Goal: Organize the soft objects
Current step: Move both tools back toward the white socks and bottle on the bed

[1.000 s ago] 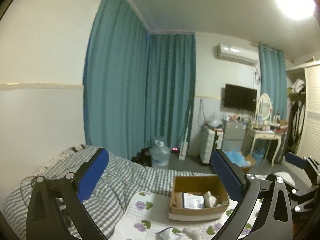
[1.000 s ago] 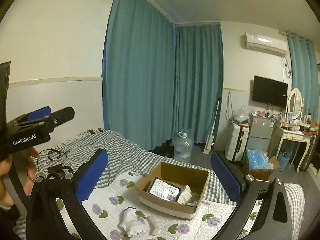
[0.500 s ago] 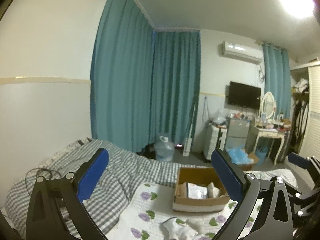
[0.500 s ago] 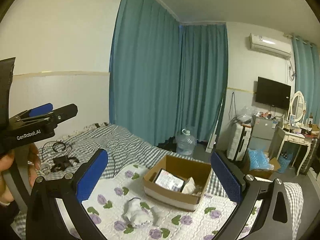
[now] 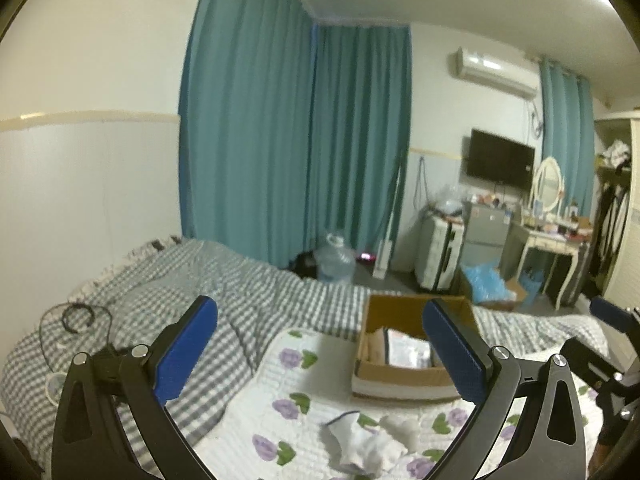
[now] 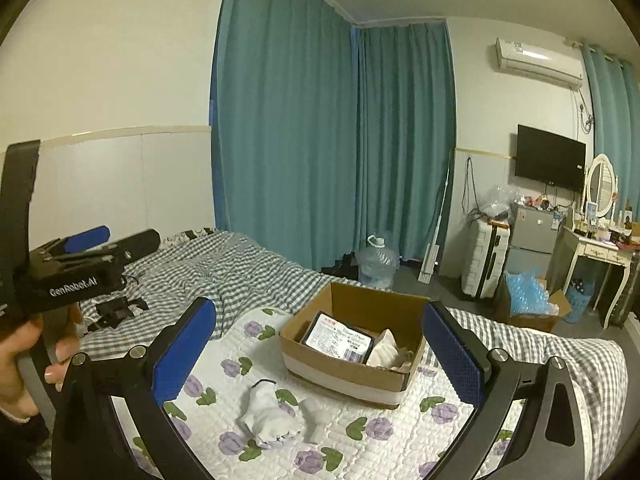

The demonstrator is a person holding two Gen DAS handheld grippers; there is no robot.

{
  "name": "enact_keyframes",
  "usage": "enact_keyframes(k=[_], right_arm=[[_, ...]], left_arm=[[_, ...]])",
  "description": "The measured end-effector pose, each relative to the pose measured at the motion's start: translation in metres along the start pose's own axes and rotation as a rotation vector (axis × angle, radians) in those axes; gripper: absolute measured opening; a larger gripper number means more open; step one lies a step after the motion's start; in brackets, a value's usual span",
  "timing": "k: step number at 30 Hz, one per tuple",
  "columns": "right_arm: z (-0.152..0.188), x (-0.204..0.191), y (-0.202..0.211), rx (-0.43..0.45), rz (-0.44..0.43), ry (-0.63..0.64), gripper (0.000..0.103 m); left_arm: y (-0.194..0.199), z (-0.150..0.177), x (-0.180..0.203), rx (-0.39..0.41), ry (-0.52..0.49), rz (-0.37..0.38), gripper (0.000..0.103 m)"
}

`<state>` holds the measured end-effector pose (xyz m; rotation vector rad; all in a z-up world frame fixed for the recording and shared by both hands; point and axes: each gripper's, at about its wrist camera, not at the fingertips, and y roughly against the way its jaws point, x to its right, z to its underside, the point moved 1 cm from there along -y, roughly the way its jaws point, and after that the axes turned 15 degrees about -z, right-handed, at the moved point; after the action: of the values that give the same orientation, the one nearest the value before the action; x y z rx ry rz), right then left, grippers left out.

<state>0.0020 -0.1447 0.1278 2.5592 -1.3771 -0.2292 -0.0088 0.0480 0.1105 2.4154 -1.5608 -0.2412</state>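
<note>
Crumpled white socks, apparently a pair, lie before the cardboard box; both grippers' fingers spread, empty.

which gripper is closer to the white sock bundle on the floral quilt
Hard to call, perhaps the left. The left gripper hovers open above the white sock bundle, the bundle low between its fingers. The right gripper hovers open too, similarly above it.
</note>
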Motion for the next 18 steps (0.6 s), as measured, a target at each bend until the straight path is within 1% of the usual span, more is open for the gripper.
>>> enact_keyframes(k=[6, 12, 15, 16, 18], right_arm=[[0.018, 0.017, -0.029, -0.057, -0.034, -0.022, 0.103], [0.050, 0.037, -0.065, -0.153, -0.041, -0.032, 0.103], [0.067, 0.046, -0.085, -0.208, -0.044, -0.038, 0.095], [0.072, 0.049, -0.091, -0.224, -0.050, -0.043, 0.091], [0.086, 0.055, -0.103, -0.259, -0.056, -0.054, 0.090]], left_arm=[[-0.034, 0.029, 0.022, -0.089, -0.050, 0.010, 0.103], [-0.071, 0.063, 0.049, -0.198, -0.103, 0.028, 0.103], [-0.090, 0.084, 0.060, -0.271, -0.124, 0.041, 0.103], [-0.096, 0.091, 0.063, -0.296, -0.127, 0.047, 0.103], [-0.108, 0.105, 0.066, -0.340, -0.134, 0.053, 0.103]])
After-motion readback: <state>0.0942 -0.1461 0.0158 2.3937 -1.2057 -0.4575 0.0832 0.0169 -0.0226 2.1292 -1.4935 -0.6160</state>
